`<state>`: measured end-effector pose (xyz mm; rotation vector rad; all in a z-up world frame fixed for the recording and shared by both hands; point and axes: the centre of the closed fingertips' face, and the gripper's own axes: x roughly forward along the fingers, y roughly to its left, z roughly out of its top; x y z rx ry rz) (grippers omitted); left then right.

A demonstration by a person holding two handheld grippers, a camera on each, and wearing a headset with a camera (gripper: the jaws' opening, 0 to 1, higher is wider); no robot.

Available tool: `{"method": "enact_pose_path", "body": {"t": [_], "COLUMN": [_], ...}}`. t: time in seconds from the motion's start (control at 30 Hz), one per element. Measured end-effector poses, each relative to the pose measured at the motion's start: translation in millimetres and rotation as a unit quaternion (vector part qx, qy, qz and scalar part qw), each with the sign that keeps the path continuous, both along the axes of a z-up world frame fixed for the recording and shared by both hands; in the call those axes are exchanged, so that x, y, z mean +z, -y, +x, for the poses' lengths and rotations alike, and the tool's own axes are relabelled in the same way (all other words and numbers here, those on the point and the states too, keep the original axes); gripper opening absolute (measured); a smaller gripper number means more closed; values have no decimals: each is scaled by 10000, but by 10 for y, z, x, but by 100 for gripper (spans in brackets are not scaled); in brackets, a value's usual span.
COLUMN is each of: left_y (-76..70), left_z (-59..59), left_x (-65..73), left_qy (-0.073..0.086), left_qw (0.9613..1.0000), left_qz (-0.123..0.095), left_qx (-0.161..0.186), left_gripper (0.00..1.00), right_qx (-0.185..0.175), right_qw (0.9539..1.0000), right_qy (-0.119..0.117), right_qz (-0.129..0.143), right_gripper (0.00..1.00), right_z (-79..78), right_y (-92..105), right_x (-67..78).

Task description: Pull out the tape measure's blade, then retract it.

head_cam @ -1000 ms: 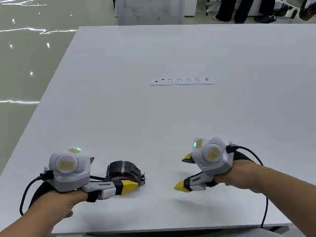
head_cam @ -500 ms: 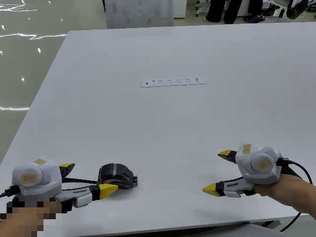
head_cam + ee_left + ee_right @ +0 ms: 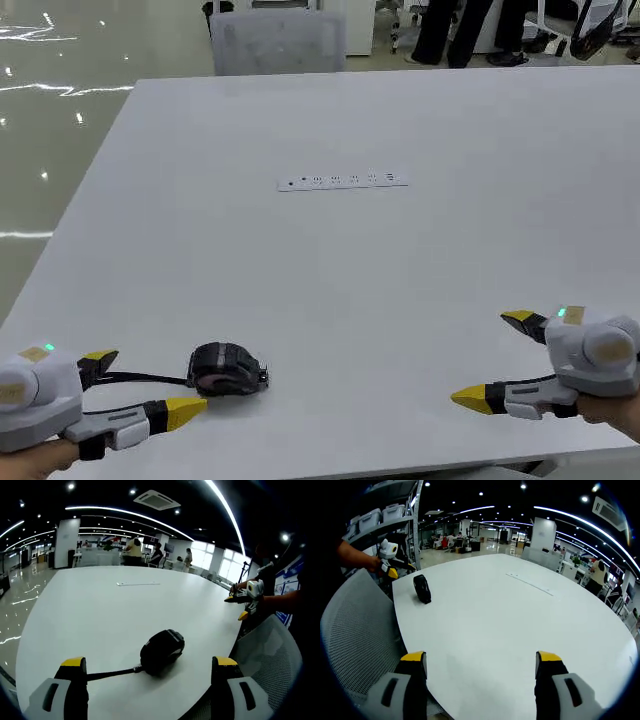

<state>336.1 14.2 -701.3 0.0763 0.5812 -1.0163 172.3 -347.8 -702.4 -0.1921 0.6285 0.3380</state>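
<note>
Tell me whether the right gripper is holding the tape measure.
No: the right gripper stands open and empty, while the tape measure lies on the table well ahead of it.

Left gripper point(image 3: 148, 381) held low, jaws spread wide (yellow tips), right gripper point(image 3: 490, 358) well apart from it, jaws equally parted

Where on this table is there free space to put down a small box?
The widest bare patch lies between the power strip and the near edge, from the tape measure across to the open right claw. The table beyond the strip is bare too. The near left corner is crowded: the tape measure and its strap lie before the open left claw.
</note>
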Motion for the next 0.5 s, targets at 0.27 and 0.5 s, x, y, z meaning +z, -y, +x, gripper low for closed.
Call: {"method": "enact_pose_path", "body": {"t": [0.27, 0.5], "left_y": [-37, 9], "left_z": [-36, -42], "left_x": [1, 3], "left_qy": [121, 101], "left_qw": [9998, 9999], "left_qz": [141, 99], "left_qx": [-71, -22], "left_gripper": [100, 100], "right_qx": [-176, -315], "right_qw": [9997, 9994], "right_qy": [-130, -16], "right_qz": [77, 172], "right_gripper": [96, 96], "right_z": [-164, -179], "right_y": [87, 102], "right_x": [-61, 6]}}
